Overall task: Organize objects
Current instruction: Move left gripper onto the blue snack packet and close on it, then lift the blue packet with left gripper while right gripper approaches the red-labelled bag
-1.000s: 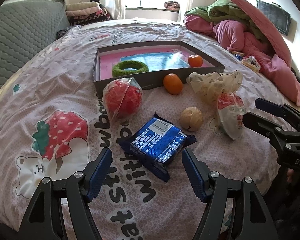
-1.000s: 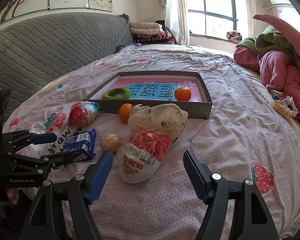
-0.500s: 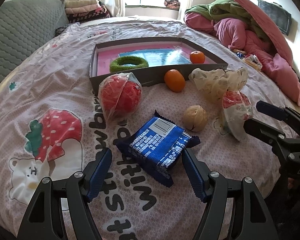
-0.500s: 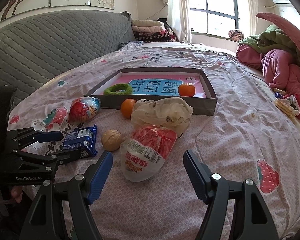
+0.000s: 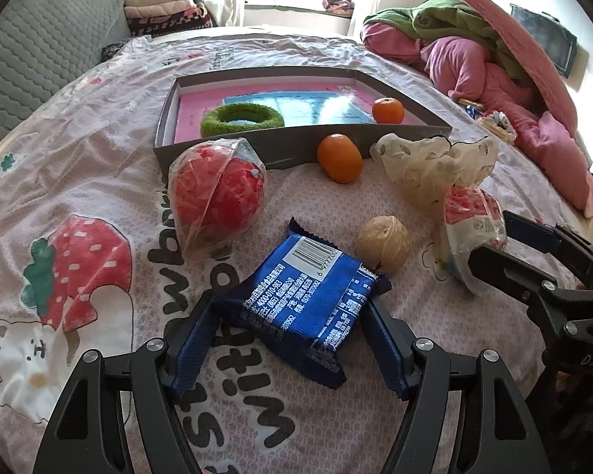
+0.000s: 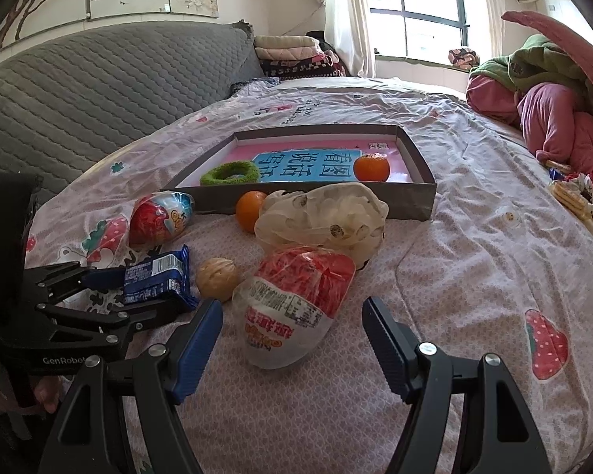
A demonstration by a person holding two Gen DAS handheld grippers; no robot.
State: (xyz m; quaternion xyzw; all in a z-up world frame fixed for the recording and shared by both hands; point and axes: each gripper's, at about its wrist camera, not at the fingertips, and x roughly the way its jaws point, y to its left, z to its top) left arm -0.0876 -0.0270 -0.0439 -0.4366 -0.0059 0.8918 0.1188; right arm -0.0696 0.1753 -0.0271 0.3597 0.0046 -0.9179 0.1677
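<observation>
A blue snack packet (image 5: 304, 296) lies on the bedspread between the open fingers of my left gripper (image 5: 288, 312); the pads flank its sides, contact unclear. It also shows in the right wrist view (image 6: 154, 280). My right gripper (image 6: 292, 316) is open around the near end of a red-and-white bagged snack (image 6: 296, 308), which also shows in the left wrist view (image 5: 470, 221). A walnut (image 5: 383, 249), a red ball in plastic (image 5: 217, 193) and an orange (image 5: 340, 158) lie near a grey box (image 5: 296, 146) holding a green ring (image 5: 241, 118) and a second orange (image 5: 387, 110).
A crumpled cream plastic bag (image 6: 324, 217) lies behind the bagged snack. Pink and green bedding (image 5: 494, 51) is piled at the right. A grey quilted headboard (image 6: 79, 91) runs along the left. Small wrapped snacks (image 6: 573, 193) lie near the right edge.
My left gripper moved forward, so the blue packet now sits between its fingers. My right gripper moved closer to the bagged snack.
</observation>
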